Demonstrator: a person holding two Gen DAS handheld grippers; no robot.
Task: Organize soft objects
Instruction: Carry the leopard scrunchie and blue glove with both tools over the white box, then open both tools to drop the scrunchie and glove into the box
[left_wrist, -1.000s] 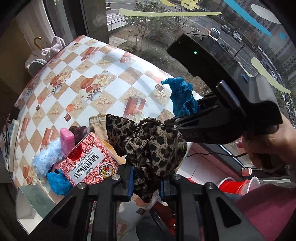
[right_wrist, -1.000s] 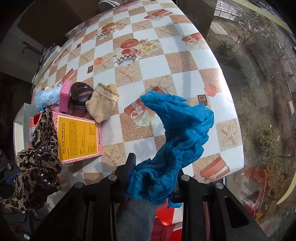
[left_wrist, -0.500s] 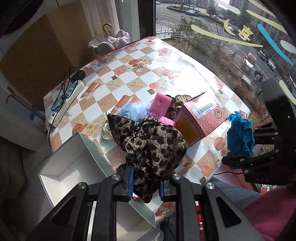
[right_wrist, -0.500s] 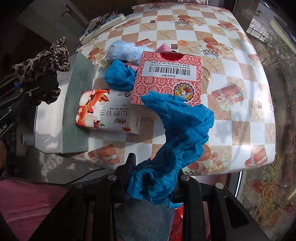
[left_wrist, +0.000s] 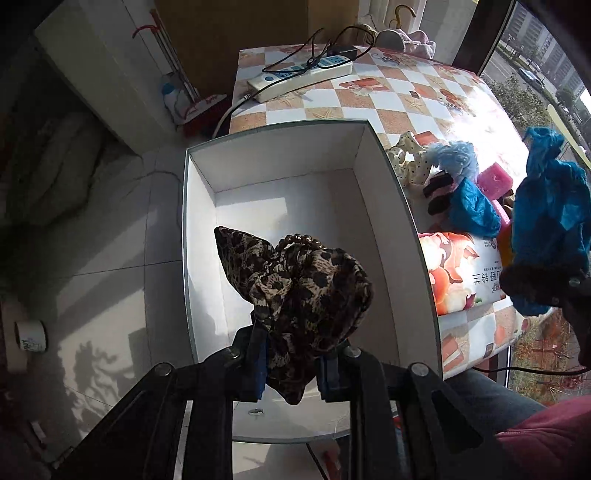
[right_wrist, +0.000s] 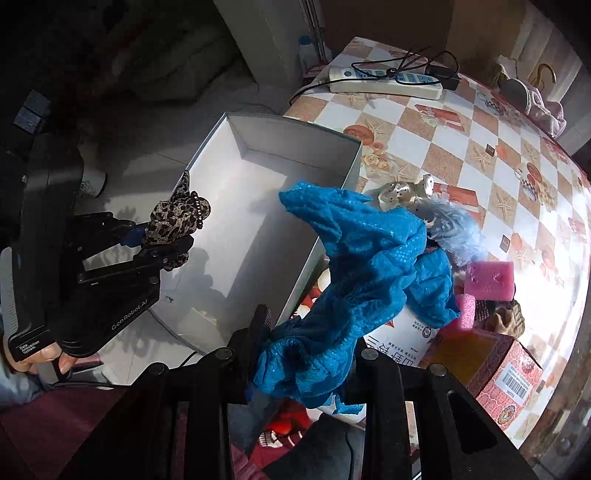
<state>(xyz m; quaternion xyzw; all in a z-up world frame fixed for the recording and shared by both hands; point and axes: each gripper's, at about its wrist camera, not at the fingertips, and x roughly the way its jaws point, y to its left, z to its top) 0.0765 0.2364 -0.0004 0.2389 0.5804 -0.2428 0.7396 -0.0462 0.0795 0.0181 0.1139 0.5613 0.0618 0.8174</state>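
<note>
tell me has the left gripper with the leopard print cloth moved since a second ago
Yes. The left gripper, shut on the leopard print cloth, has swung off the checkered table and now hangs over the open white cardboard box.

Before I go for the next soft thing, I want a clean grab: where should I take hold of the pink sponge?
Grip the pink sponge across its two long flat sides, coming down from above. It is a squarish block lying on top of the pile with its upper face bare, while the fluffy blue thing and the tissue box crowd its sides.
</note>
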